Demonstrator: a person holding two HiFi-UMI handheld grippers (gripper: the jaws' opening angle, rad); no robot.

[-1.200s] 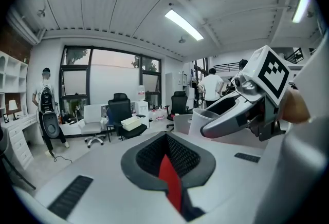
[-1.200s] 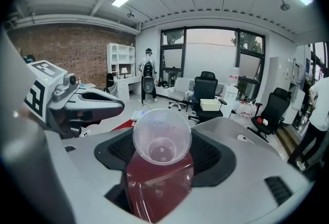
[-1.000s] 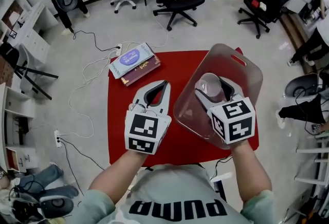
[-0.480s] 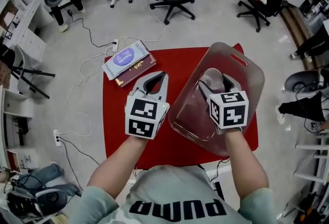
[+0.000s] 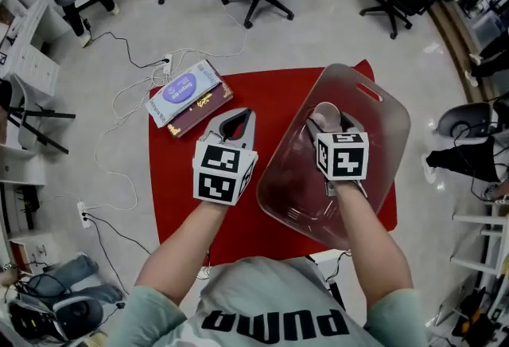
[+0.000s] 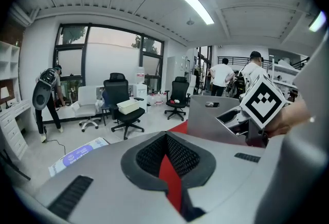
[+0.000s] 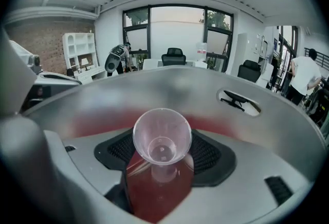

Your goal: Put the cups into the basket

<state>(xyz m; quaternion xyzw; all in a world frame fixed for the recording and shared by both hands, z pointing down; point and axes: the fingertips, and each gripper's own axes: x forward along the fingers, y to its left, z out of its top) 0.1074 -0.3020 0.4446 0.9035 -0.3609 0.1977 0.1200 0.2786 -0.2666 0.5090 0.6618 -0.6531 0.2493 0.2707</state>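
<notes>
r gripper (image 5: 326,121) clamped on a clear cup (image 7: 162,138), inside the see-thru basket (image 5: 391,148). l gripper (image 5: 241,118) beside it over red mat (image 5: 270,95), jaws closed, holding nothing.

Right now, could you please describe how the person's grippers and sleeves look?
Both the left gripper and right gripper are light grey, with curved jaws padded in black; each carries a white cube with black square markers. The sleeves are pale green.
</notes>
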